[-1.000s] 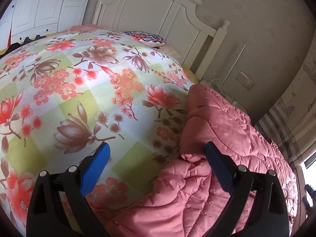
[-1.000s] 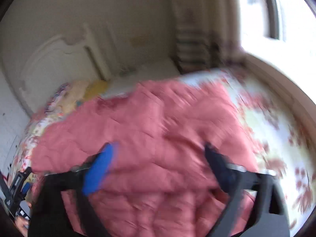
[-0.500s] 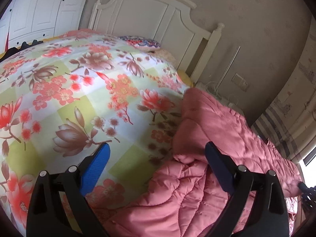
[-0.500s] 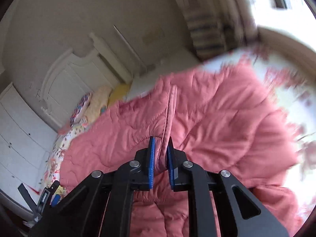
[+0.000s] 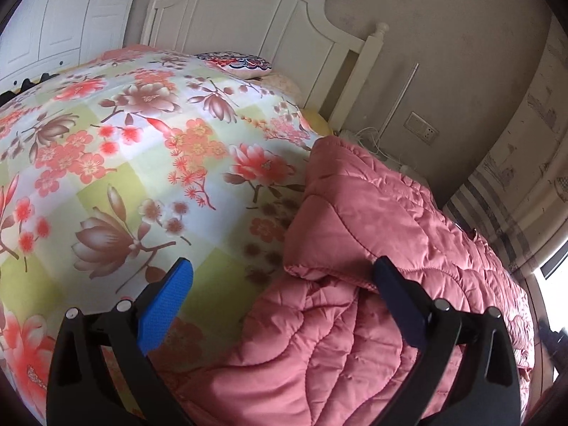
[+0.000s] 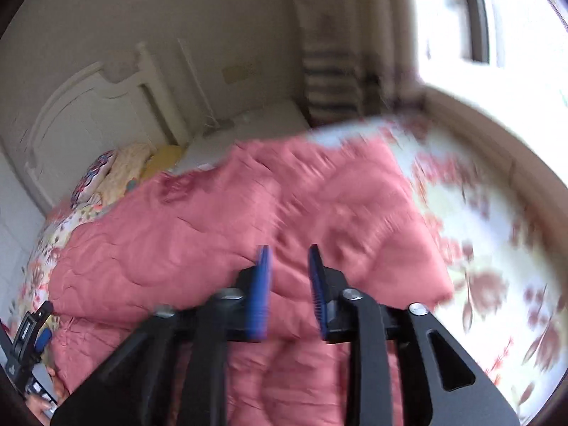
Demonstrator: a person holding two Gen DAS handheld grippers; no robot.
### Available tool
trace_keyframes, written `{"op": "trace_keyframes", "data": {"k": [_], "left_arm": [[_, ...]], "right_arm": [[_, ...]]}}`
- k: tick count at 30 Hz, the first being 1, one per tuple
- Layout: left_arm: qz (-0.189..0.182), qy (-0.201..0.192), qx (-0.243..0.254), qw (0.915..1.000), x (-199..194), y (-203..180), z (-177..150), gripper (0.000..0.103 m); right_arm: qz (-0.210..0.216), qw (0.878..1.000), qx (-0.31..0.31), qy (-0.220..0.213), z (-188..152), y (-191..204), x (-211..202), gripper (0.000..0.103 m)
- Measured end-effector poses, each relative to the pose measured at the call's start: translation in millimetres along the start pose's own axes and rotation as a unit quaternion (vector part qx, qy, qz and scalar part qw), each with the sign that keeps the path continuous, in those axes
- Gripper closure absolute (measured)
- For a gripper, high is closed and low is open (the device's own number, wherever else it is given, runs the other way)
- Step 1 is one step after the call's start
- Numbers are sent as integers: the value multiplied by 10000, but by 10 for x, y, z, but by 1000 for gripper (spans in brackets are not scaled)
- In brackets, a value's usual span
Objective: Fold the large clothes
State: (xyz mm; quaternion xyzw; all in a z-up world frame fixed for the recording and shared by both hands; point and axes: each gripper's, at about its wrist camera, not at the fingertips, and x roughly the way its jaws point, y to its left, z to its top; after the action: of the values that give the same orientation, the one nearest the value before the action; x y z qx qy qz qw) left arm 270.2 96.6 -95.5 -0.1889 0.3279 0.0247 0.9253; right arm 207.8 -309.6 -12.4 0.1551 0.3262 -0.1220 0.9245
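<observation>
- As to the pink quilted coat [image 5: 390,230]: lies on the bed, on top of the flowered cover [image 5: 142,177], along the bed's right side as seen from the left wrist view.
- As to its long axis: runs from up near the headboard [image 5: 266,17] back toward the camera, roughly in line with the way both tongs point rather than across it.
- As to its shape now: appears doubled over, with a thick upper layer ending in a stitched edge [image 5: 330,277] just ahead of the left tongs.
- As to the left tongs [image 5: 284,269]: spread wide and gripping nothing; straddles the coat's left border, one finger above bare cover, the other above the folded layer.
- As to the right tongs [image 6: 288,254]: parted only narrowly in this blurred view, having just been opening; shows pink fabric beyond the gap but nothing pinched between the pads.
- As to position: hangs over the middle of the coat [image 6: 248,213], with fabric on both sides of it.
- As to nearness: looks like the right hand, already above the body of the coat; puts most of the coat to the right of and ahead of the left tongs.
- As to the next grasp, probably: means reaching rightward for the left hand, or dropping straight onto the fabric for the right.
</observation>
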Motion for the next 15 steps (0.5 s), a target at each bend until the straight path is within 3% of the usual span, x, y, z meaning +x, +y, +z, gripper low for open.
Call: {"op": "trace_keyframes", "data": {"k": [3, 5, 9, 12, 15], "left_arm": [[-6, -26, -19, 10000, -8, 8, -9, 2], [-13, -50, -49, 10000, -17, 24, -11, 2], [-78, -214, -33, 9997, -88, 27, -5, 2], [-46, -428, 78, 9990, -228, -13, 38, 3], [-460, -639, 418, 9960, -426, -223, 183, 2]], "right_arm": [[83, 9960, -663, -589, 52, 397, -118, 7], [89, 9912, -1213, -528, 38, 695, -56, 7], [-54, 9784, -2066, 33, -135, 1076, 293, 10], [-476, 9756, -2064, 576, -306, 997, 618, 9], [-181, 9851, -1556, 715, -352, 756, 708, 5]]}}
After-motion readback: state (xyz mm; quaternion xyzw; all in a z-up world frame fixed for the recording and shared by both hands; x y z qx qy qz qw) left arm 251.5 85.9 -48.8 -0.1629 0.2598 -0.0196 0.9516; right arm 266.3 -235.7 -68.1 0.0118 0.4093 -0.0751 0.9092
